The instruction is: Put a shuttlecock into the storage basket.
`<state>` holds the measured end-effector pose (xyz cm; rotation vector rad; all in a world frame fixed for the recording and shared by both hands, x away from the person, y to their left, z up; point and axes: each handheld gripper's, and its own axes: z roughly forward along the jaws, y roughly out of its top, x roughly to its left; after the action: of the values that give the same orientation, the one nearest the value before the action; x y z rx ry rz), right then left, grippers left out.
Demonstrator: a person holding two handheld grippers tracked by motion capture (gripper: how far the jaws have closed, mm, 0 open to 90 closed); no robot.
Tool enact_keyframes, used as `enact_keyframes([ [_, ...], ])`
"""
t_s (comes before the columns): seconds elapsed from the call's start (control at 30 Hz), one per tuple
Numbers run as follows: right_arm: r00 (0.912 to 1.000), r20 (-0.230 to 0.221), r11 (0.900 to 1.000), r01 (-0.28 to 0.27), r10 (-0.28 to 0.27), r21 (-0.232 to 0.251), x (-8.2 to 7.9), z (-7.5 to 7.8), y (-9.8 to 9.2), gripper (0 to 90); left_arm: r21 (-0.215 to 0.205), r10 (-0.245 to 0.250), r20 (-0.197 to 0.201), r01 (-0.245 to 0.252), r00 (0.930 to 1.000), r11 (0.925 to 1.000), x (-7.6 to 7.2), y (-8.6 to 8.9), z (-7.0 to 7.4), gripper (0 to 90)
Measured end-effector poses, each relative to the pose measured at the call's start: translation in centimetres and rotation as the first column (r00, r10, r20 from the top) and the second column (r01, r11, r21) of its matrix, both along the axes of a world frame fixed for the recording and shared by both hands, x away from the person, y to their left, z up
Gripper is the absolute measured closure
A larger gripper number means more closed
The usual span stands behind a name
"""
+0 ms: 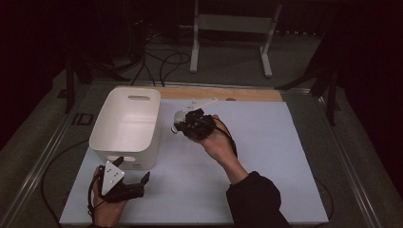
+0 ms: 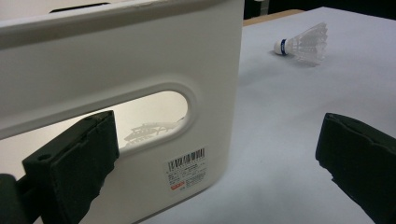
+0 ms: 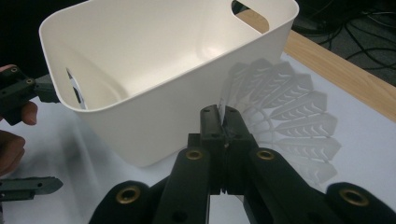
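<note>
- The right gripper (image 3: 223, 122) has its jaws pressed together on the skirt edge of a white plastic shuttlecock (image 3: 285, 116), which fans out to the right of the jaws in the right gripper view
- In the high view that right gripper (image 1: 183, 124) sits in the person's hand just beside the right wall of the white basket (image 1: 124, 124), above the pale worktop (image 1: 266, 156)
- The held shuttlecock is outside the basket, close to its outer wall and below its rim; whether it touches the wall I cannot tell
- The left gripper (image 1: 130, 172) is at the near end of the basket, its jaws standing wide with nothing between them
- In the left gripper view one jaw lies in front of the basket's oval handle cutout (image 2: 154, 116) and the other hangs over bare worktop; a barcode label (image 2: 187, 172) sits below the cutout
- A second shuttlecock (image 2: 303, 44) shows farther off in the left gripper view, cork to the left and skirt to the right, against the pale worktop
- The basket stands upright at the left of the worktop, a wooden strip (image 1: 223, 93) along the far edge behind it
</note>
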<state>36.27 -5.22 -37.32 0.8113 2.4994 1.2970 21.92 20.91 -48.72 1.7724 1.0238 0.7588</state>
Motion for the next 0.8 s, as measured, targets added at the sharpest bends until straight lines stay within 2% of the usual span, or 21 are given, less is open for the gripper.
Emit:
enact_keyframes([
  [0.8, 0.9996, 0.027, 0.999, -0.009, 0.009, 0.031, -0.4, 1.6, 0.8, 89.7, -0.004, 0.001, 0.004, -0.001, 1.0000, 1.0000, 0.0, 0.0, 0.0, 0.1],
])
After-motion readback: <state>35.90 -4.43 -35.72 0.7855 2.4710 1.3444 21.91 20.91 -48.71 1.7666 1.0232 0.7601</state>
